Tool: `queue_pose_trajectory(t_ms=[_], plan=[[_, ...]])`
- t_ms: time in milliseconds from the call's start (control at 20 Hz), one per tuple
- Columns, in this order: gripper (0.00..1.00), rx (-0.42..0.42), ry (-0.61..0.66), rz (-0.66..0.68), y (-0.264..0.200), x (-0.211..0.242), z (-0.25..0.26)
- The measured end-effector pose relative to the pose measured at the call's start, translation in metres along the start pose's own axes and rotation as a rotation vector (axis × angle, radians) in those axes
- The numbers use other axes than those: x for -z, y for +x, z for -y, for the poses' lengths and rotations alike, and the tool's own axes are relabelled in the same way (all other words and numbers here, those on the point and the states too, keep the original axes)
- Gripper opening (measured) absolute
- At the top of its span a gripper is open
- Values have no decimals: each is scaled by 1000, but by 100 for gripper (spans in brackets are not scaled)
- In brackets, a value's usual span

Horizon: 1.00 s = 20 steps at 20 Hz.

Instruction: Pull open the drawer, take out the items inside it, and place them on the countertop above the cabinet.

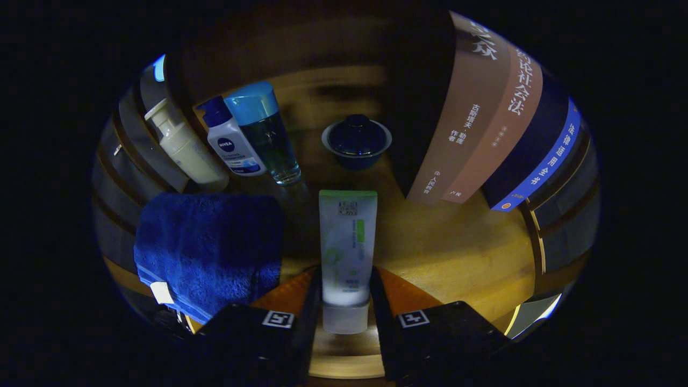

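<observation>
tool grips a white tube with a green end, its two fingers closed in against the tube's lower sides near the cap, so the tube stands up between them and points ahead over the wooden bench. just to the left of the fingers lies a folded blue towel. beyond the tube sits a dark lidded bowl, and to its left a row of three: a cream pump bottle, a small white bottle with a dark cap and a clear bottle with a blue cap. to the right, books lean upright. judging by this, the tube is one drawer item being carried to the bench, and the step in hand is setting it down. the next move calls for lowering it onto the bare wood between the towel and the books, clear of the bowl, then easing the fingers apart so the tube does not topple or roll
</observation>
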<state>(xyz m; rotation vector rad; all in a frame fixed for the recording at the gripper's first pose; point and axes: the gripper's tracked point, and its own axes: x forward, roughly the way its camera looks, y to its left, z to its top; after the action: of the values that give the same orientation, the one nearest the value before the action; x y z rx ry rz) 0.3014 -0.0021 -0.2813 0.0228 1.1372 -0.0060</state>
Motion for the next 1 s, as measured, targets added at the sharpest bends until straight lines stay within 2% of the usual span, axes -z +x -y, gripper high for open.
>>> queue_pose_trajectory(t_ms=[250,400,600,1000], plan=[[99,-6,14,38,-18,-4,3],[100,-9,28,80,-38,-2,6],[100,-5,36,204,-80,9,9],[100,-95,33,633,-210,66,-1]])
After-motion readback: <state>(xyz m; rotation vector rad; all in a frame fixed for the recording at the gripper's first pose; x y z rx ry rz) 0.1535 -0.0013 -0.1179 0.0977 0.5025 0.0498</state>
